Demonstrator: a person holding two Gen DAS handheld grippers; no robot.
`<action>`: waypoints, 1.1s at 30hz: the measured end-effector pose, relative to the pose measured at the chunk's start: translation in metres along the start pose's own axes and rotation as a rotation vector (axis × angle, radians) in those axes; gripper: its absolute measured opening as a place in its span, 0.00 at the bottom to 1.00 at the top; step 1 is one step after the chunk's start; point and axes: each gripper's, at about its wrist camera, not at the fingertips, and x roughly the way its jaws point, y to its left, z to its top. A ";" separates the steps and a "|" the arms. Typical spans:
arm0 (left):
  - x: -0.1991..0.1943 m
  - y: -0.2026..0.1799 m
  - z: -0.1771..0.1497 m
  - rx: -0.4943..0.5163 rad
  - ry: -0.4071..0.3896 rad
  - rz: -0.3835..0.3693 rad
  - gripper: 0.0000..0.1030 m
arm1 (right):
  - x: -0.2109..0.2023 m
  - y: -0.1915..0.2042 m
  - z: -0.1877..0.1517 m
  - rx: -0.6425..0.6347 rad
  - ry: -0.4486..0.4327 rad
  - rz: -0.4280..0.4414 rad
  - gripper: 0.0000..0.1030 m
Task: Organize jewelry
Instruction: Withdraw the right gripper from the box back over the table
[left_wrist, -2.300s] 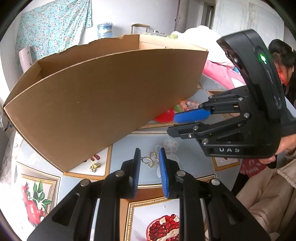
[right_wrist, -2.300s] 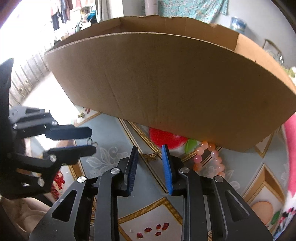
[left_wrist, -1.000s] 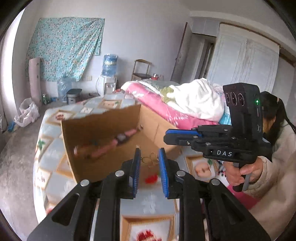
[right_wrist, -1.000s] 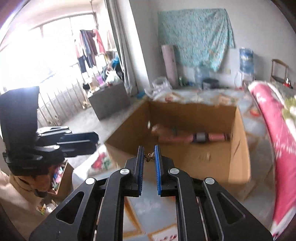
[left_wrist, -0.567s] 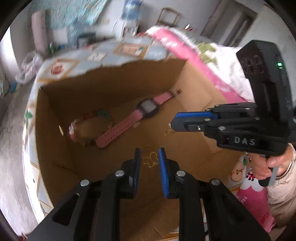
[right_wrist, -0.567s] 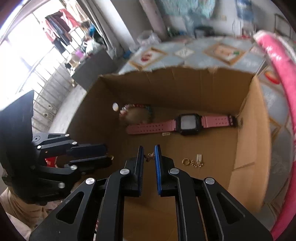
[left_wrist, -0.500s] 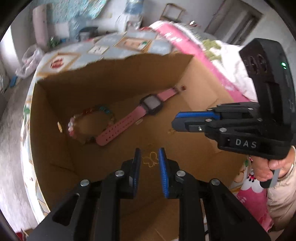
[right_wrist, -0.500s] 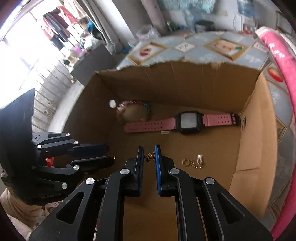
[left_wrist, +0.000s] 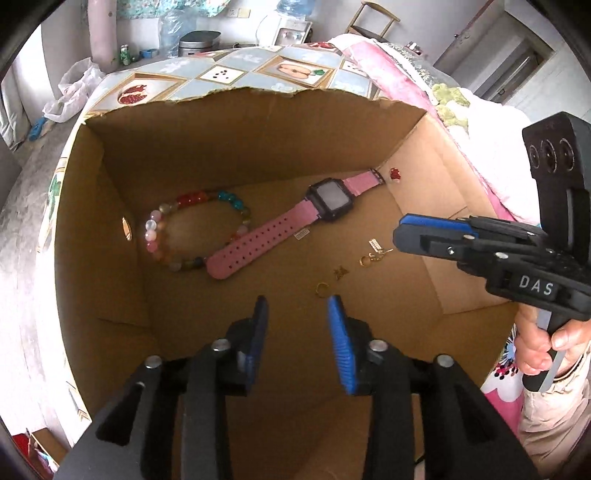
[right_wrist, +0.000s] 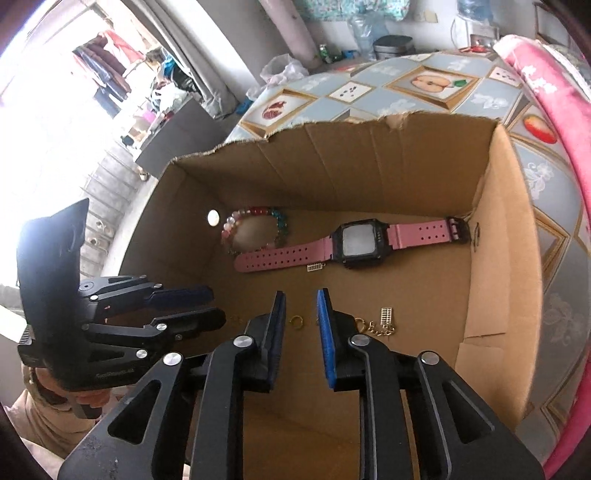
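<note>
An open cardboard box (left_wrist: 236, 122) (right_wrist: 495, 236) holds a pink-strapped watch (left_wrist: 295, 221) (right_wrist: 362, 240), a coloured bead bracelet (left_wrist: 173, 229) (right_wrist: 255, 218) and several small gold earrings (left_wrist: 341, 272) (right_wrist: 384, 325) on its floor. My left gripper (left_wrist: 297, 306) hangs open and empty above the box floor, near a gold ring (left_wrist: 322, 288). My right gripper (right_wrist: 300, 301) is open and empty over another gold ring (right_wrist: 296, 320). Each gripper shows in the other's view, the right one (left_wrist: 424, 232) and the left one (right_wrist: 192, 306).
The box stands on a table with a fruit-patterned cloth (left_wrist: 229, 74) (right_wrist: 424, 85). Pink bedding (right_wrist: 546, 74) lies to the right. A person's hand (left_wrist: 539, 350) holds the right gripper's handle. Floor clutter and a water dispenser sit beyond the table.
Both grippers opened above the box floor. The gold earrings they held now lie on the box floor.
</note>
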 end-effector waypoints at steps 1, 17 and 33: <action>-0.001 -0.001 0.000 0.002 -0.004 0.004 0.38 | -0.002 -0.001 0.000 0.002 -0.006 0.002 0.22; -0.098 -0.001 -0.043 -0.002 -0.305 -0.006 0.54 | -0.088 0.009 -0.040 -0.009 -0.284 0.110 0.46; -0.079 0.047 -0.172 -0.189 -0.199 0.170 0.89 | -0.031 0.091 -0.157 -0.203 -0.126 -0.029 0.78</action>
